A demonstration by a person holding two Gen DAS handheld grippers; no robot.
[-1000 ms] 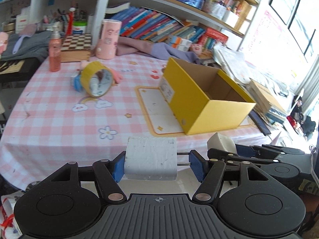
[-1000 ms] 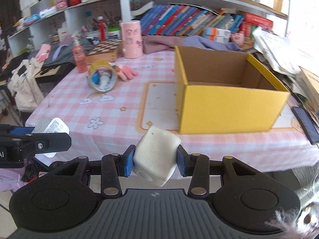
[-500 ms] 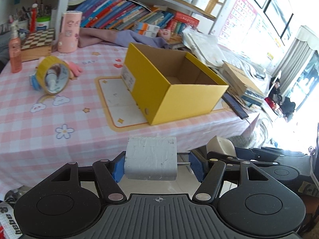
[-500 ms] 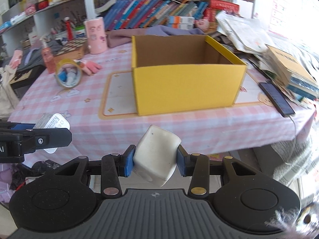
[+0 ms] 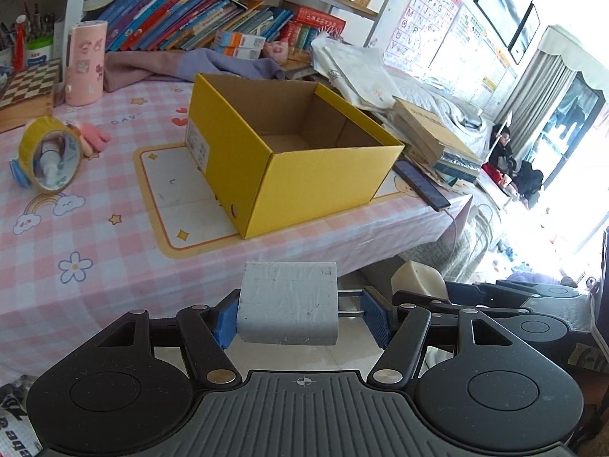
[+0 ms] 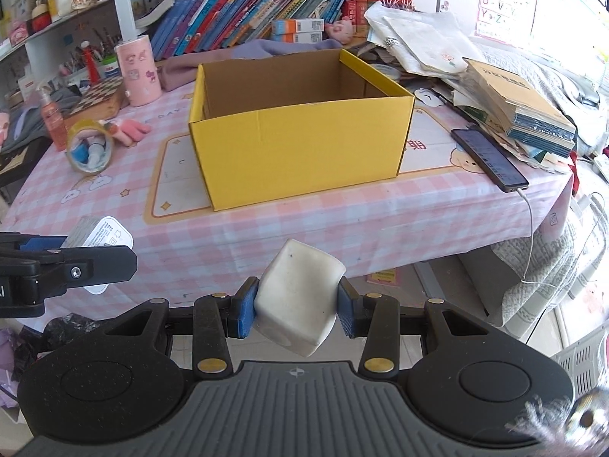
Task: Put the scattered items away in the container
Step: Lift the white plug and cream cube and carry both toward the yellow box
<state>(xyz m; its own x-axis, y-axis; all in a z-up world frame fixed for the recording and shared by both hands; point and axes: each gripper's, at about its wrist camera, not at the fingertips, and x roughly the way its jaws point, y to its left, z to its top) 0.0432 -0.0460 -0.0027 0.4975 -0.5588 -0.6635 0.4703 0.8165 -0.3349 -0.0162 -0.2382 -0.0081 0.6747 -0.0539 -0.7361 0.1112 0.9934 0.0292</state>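
Here the left gripper [image 5: 300, 310] grips a plug [image 5: 288, 311] by body and prongs; the right gripper [image 6: 296, 306] clamps a white cube [image 6: 298, 297]; both face the yellow box [image 6: 300, 144], presumably for dropping in.

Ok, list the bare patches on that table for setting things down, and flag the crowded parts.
Free: the checked tablecloth between the tape roll and the yellow box, and the front strip along the table edge. The box interior looks empty too. Crowded: the right end with the phone and book stack, and the back by the pink cup.

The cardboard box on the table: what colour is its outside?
Yellow; clearest in the right wrist view.
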